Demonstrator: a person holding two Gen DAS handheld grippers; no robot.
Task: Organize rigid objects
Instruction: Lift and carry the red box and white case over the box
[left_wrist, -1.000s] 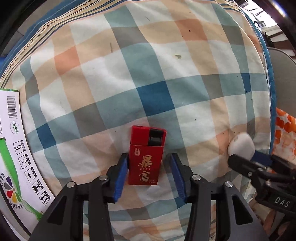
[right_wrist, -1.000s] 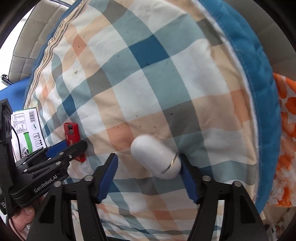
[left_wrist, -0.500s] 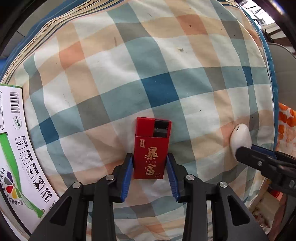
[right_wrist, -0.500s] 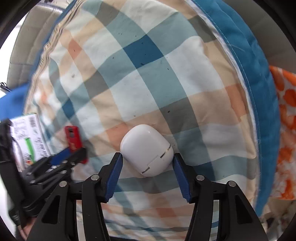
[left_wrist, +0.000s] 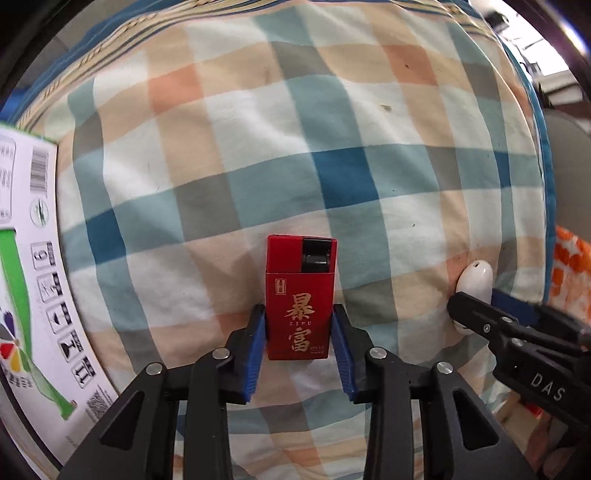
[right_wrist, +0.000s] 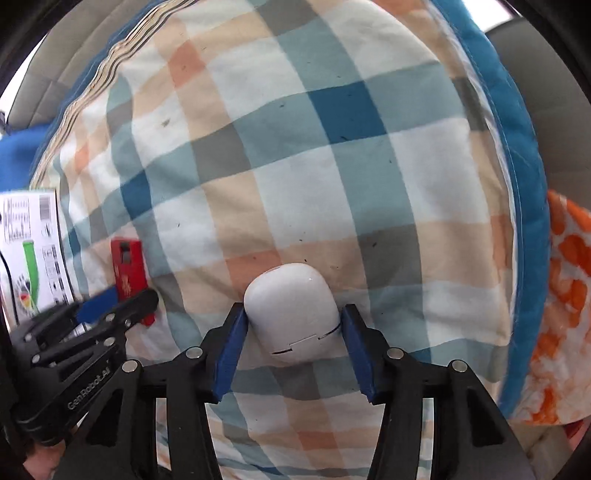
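Observation:
A red lighter box with gold characters (left_wrist: 299, 299) lies on the plaid cushion (left_wrist: 295, 147). My left gripper (left_wrist: 298, 317) is shut on its lower half, both blue pads touching its sides. A white earbud case (right_wrist: 293, 314) lies on the same cushion (right_wrist: 295, 147). My right gripper (right_wrist: 293, 319) is shut on it, its pads against both sides. The earbud case also shows in the left wrist view (left_wrist: 475, 278) behind the right gripper's finger. The red box also shows in the right wrist view (right_wrist: 127, 264).
A white printed carton with a green stripe (left_wrist: 26, 277) lies at the left edge of the cushion and also shows in the right wrist view (right_wrist: 31, 251). An orange and white patterned cloth (right_wrist: 565, 295) lies to the right. Grey upholstery (right_wrist: 546, 110) is behind.
Both grippers closed from open: the left onto the red box, the right onto the white case, which turned from lying slantwise to straight between the pads.

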